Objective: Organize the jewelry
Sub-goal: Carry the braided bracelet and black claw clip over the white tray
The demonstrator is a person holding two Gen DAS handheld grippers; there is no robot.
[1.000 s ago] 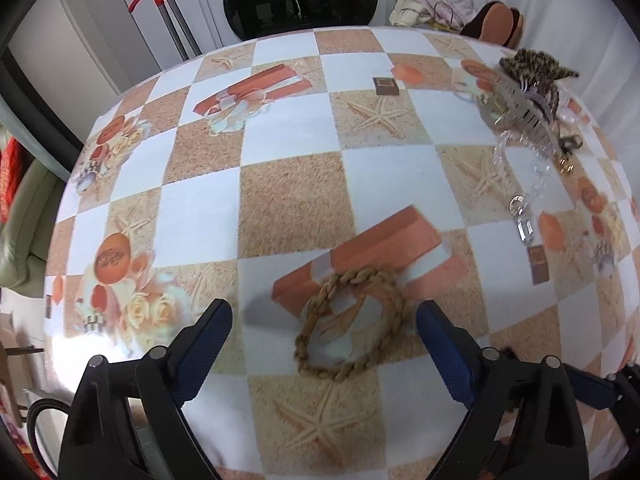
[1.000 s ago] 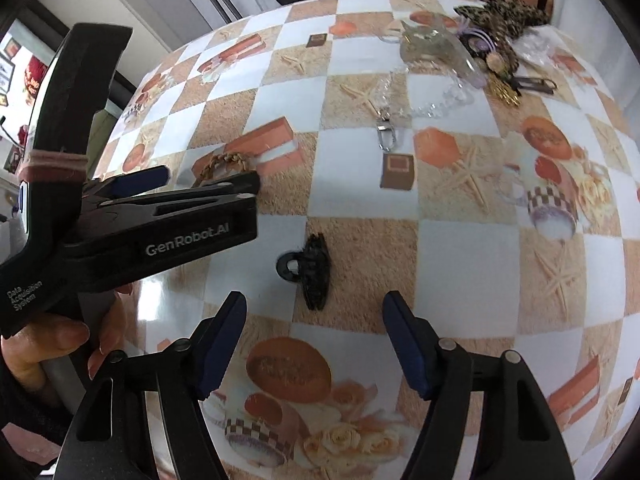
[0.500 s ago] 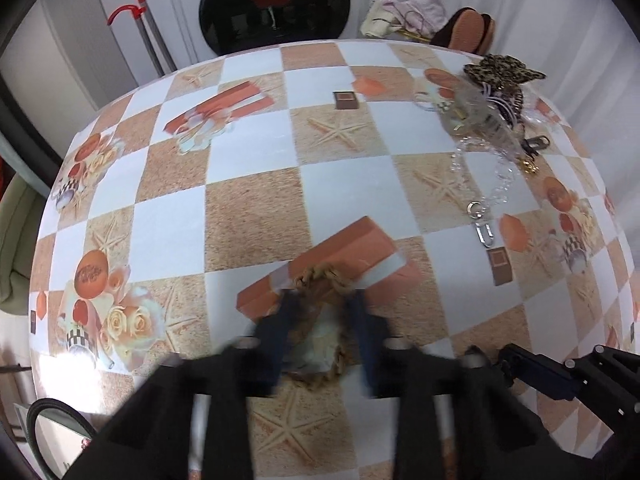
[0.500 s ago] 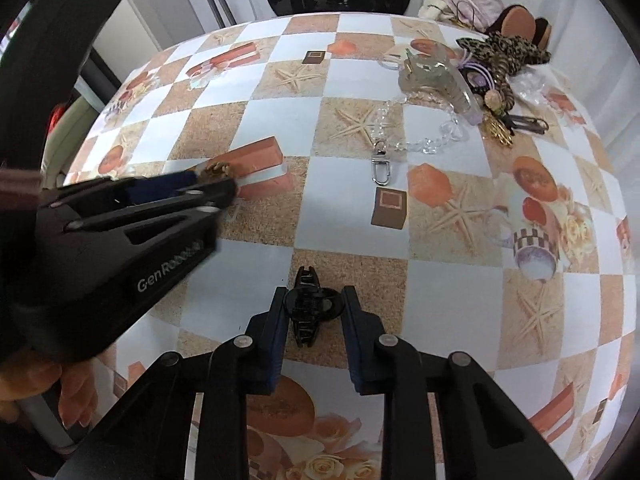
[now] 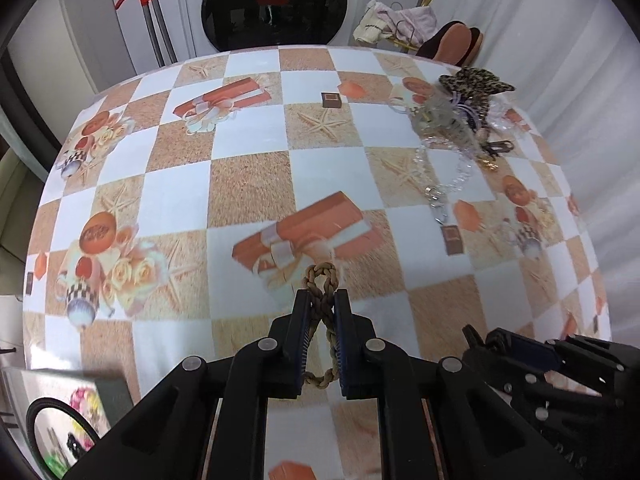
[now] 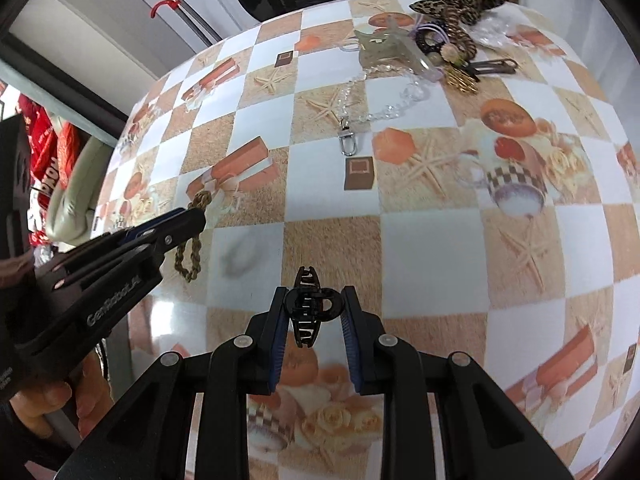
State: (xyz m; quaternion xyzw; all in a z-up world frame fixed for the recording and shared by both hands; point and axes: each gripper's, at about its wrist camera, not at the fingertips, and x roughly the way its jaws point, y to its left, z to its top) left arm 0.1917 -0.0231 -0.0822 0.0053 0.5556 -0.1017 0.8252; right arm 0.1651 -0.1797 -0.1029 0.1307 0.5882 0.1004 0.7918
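A tan braided rope bracelet [image 5: 320, 312] is squeezed flat between the pads of my left gripper [image 5: 320, 304], which is shut on it and holds it just above the checkered tablecloth [image 5: 248, 192]. From the right wrist view the same braided bracelet [image 6: 191, 240] dangles from the left gripper [image 6: 196, 216] at the left. My right gripper [image 6: 314, 304] is shut on a small black hair claw clip [image 6: 308, 310], lifted off the cloth. The right gripper's tip [image 5: 516, 350] shows at the lower right of the left wrist view.
A pile of accessories lies at the table's far right: a leopard-print bow [image 6: 460, 0], a clear claw clip [image 6: 390, 50], a clear bead chain with a metal clasp [image 6: 352, 120], a gold pin [image 6: 464, 78]. A hand [image 6: 52, 392] holds the left tool. A box with a mirror [image 5: 60, 420] sits at lower left.
Both grippers went from open to shut: the left closed on the braided bracelet and lifted it, the right closed on the black claw clip and raised it off the cloth.
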